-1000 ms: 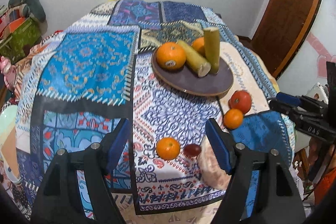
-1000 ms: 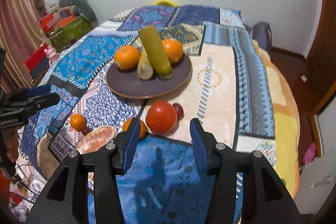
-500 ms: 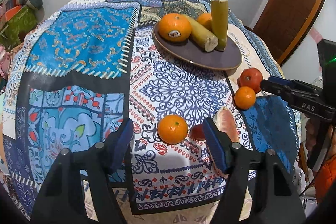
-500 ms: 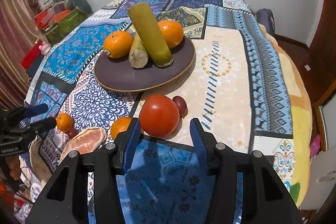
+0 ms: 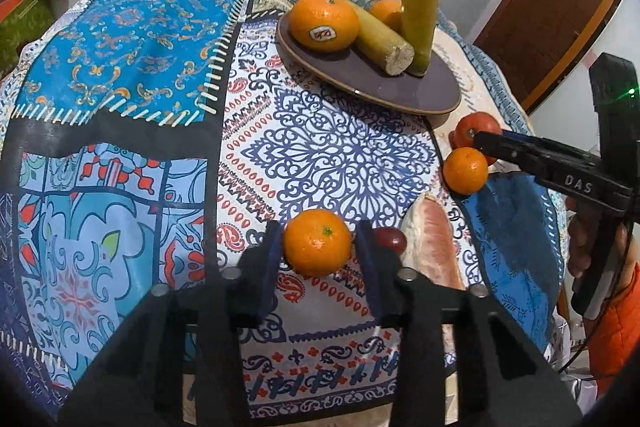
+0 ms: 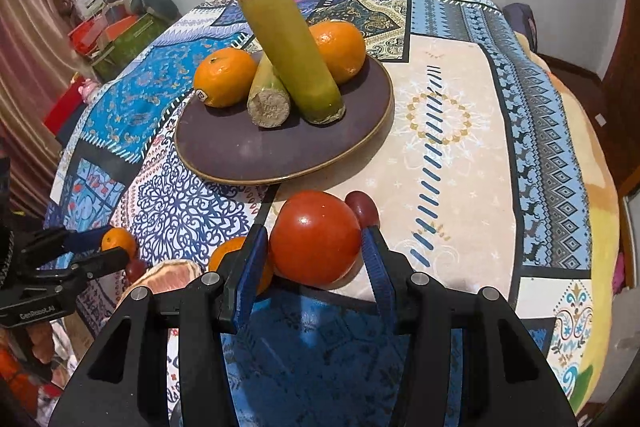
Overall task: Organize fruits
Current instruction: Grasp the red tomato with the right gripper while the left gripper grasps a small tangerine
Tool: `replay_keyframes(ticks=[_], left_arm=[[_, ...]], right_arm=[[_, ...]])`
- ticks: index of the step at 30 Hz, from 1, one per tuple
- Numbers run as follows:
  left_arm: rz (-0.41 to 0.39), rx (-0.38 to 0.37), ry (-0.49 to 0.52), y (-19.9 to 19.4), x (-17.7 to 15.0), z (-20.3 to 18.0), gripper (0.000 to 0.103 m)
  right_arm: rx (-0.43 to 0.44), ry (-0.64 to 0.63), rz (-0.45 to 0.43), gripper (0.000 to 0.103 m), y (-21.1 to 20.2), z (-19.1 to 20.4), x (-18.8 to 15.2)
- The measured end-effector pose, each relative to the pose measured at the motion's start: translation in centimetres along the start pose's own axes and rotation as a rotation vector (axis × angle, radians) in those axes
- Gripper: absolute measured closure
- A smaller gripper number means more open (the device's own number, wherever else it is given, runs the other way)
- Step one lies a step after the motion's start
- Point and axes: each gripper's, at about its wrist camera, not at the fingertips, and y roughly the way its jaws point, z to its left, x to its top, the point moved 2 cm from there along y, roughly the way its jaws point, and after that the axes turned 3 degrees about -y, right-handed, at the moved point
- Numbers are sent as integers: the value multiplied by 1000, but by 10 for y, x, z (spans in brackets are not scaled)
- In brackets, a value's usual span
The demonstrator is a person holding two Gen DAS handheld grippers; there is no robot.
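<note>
Both grippers have been lowered toward the loose fruit since a second ago, and the fruit now fills far more of each wrist view. The left gripper (image 5: 316, 241) has just been closing, and its jaws are now pressed against the sides of a small orange (image 5: 317, 242) at the near edge of the patterned cloth (image 5: 328, 155). A dark grape (image 5: 390, 239) lies just beside that orange at three o'clock, with a peeled pomelo wedge (image 5: 434, 239) beyond it. The right gripper (image 6: 316, 257) is held spread around a tomato (image 6: 316, 237); narrow gaps are seen on both sides, so nothing is pinched there yet. A second small orange (image 6: 228, 255) sits behind its left finger at nine o'clock, and another grape (image 6: 362, 207) touches the tomato at one o'clock.

The purple plate (image 6: 240, 151), at twelve o'clock from both grippers, already carries two oranges and two green cane pieces, so it is judged to be the gathering place for the loose fruit.

The cloth is spread over a bench, and its soft, uneven drape could let round fruit roll. A white wall and a brown door are seen behind.
</note>
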Motion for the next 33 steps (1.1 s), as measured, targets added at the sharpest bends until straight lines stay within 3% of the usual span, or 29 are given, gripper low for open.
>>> replay_keyframes(ticks=[7, 21, 33], left_arm=[[-12, 6, 3, -4, 5, -1, 69], [-128, 19, 50, -28, 45, -18, 69], [-160, 9, 82, -8, 87, -29, 69]], right_arm=[[-16, -37, -16, 60, -2, 7, 0], [-16, -73, -121, 60, -31, 16, 18], [-3, -91, -157, 60, -22, 20, 43]])
